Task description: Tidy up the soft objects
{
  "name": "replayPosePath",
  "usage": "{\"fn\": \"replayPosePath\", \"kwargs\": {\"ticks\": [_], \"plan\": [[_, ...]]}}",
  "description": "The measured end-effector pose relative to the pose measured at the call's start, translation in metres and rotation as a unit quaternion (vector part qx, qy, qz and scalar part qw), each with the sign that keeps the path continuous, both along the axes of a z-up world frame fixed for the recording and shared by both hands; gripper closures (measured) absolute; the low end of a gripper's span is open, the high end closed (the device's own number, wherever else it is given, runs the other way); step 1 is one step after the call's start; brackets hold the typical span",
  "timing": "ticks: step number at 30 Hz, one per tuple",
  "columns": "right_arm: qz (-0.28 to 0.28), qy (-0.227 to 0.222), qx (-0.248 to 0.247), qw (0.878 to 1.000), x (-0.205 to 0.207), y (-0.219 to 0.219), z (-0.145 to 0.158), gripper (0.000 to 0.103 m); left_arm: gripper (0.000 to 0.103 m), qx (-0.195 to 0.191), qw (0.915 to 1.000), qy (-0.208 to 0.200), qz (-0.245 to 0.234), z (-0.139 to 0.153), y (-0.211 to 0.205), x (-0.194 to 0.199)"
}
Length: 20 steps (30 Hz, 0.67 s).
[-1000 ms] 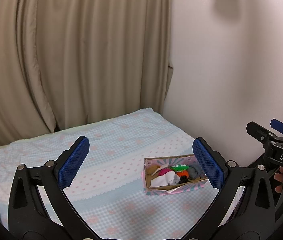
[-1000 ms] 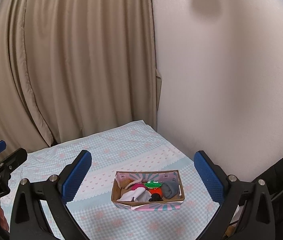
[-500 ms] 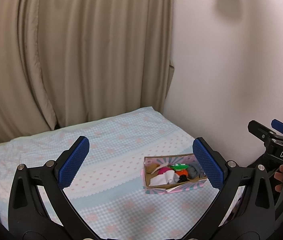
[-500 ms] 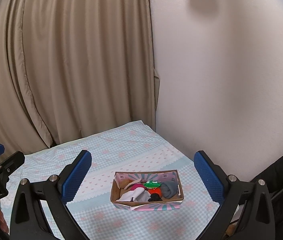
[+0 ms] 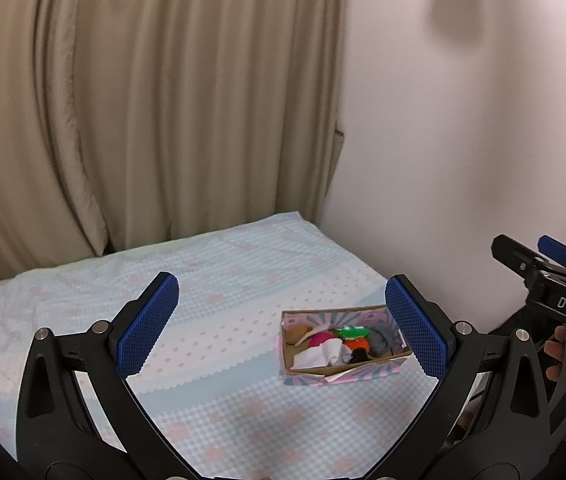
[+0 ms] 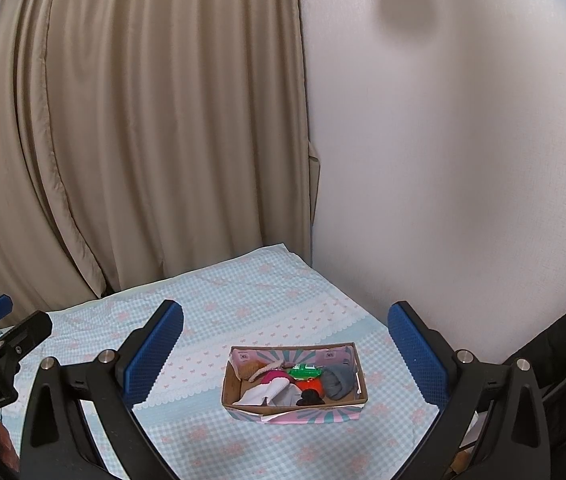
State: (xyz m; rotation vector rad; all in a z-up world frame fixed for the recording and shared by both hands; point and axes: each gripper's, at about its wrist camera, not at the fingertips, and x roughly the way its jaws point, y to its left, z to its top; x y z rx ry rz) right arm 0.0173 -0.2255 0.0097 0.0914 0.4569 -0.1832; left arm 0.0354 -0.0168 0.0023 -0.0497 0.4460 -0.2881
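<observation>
A small cardboard box [image 5: 311, 372] [image 6: 283, 412] with pink and teal striped sides sits on the bed. It holds several soft items: a white cloth [image 6: 267, 392], a grey rolled sock [image 6: 339, 380], a pink piece [image 6: 273, 376], a brown plush [image 6: 249, 370], an orange and green toy [image 6: 305, 376] and a black item [image 6: 309, 397]. My left gripper [image 5: 283, 328] is open and empty, held well above and short of the box. My right gripper [image 6: 287, 352] is open and empty, also held back from the box.
The bed has a light blue checked cover with pink motifs [image 5: 211, 320] [image 6: 211, 440]. Beige curtains [image 5: 143, 100] hang behind it and a white wall [image 6: 463, 160] runs along its right side. The right gripper shows at the right edge of the left wrist view [image 5: 555, 276].
Both views have drifted slightly; the box sits marginally lower in each. Both grippers stay open and empty.
</observation>
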Motion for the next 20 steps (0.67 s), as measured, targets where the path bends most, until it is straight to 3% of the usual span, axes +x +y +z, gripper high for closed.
{"fn": "replayPosePath", "kwargs": {"ticks": [5,11,20], "plan": [[0.001,-0.001,0.0,1.0,-0.0002,0.0003,-0.0006,0.001,0.0,0.001,0.9999,-0.002,0.011,-0.0002,0.0009,-0.0005],[0.001,0.0,-0.002,1.0,0.0007,-0.0006,-0.0002,0.001,0.0,0.042,0.9983,-0.024,0.032,-0.0001,-0.0077,-0.006],[0.003,0.006,-0.001,1.0,0.0049,0.0001,0.0003,0.001,0.0,0.002,0.9991,-0.007,0.041,-0.0068,0.0018,0.0024]]}}
